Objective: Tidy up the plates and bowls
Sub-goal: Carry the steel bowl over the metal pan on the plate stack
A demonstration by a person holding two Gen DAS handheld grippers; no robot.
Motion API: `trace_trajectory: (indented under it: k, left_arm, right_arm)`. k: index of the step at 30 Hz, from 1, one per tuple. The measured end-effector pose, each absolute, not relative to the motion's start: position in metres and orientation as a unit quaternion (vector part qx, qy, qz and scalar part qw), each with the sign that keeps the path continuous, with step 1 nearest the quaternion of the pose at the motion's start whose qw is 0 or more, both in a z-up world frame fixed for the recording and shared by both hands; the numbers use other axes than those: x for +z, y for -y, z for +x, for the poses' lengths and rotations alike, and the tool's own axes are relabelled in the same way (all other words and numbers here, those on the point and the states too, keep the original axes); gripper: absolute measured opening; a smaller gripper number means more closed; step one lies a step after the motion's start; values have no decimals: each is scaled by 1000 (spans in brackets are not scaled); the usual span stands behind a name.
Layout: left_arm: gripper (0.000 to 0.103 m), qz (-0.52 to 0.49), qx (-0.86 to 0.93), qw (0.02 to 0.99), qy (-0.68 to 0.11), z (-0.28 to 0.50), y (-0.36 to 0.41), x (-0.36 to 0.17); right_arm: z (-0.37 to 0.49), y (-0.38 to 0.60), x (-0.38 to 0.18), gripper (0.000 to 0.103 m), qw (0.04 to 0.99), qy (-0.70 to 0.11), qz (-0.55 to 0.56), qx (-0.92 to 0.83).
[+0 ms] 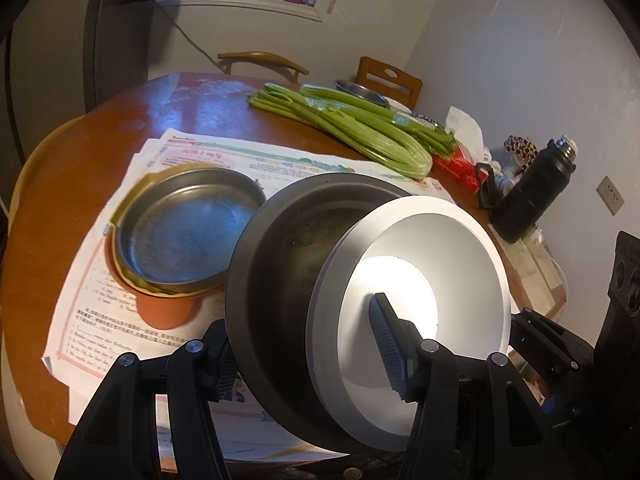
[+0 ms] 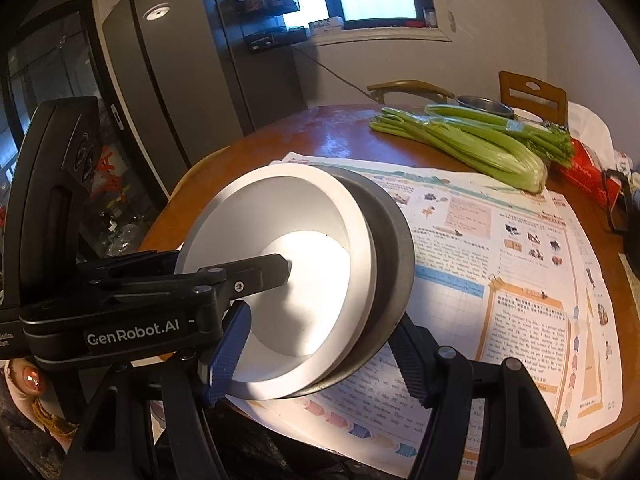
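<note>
The white bowl looks smooth, matt ceramic; the grey bowl around it dull brushed metal. At ten o'clock, a scuffed metal plate. Glossy wooden table, printed paper sheets.

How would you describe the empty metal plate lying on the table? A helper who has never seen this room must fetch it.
Find the round wooden table and the newspapers spread over it. On them sits a yellowish plastic dish, and the shallow grey metal plate lies inside it. Unlike the white bowl nested in a dark bowl, no gripper holds it.
</note>
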State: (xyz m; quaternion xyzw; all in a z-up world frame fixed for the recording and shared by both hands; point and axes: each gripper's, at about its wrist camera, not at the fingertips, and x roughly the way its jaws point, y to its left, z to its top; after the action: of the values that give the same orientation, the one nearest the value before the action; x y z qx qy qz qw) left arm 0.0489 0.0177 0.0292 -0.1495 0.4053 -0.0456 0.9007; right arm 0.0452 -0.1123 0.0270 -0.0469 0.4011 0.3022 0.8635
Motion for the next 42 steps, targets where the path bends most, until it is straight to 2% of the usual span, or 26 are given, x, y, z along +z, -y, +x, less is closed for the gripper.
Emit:
trace_trajectory:
  k: [24, 42]
  left_arm:
    - [60, -152, -1, 915, -374, 62, -97, 50]
    - [60, -162, 4, 908, -386, 94, -136, 35]
  right_arm:
    - [76, 28, 43, 68, 857, -379, -84, 339]
    - [109, -14, 31, 68, 851, -392, -94, 336]
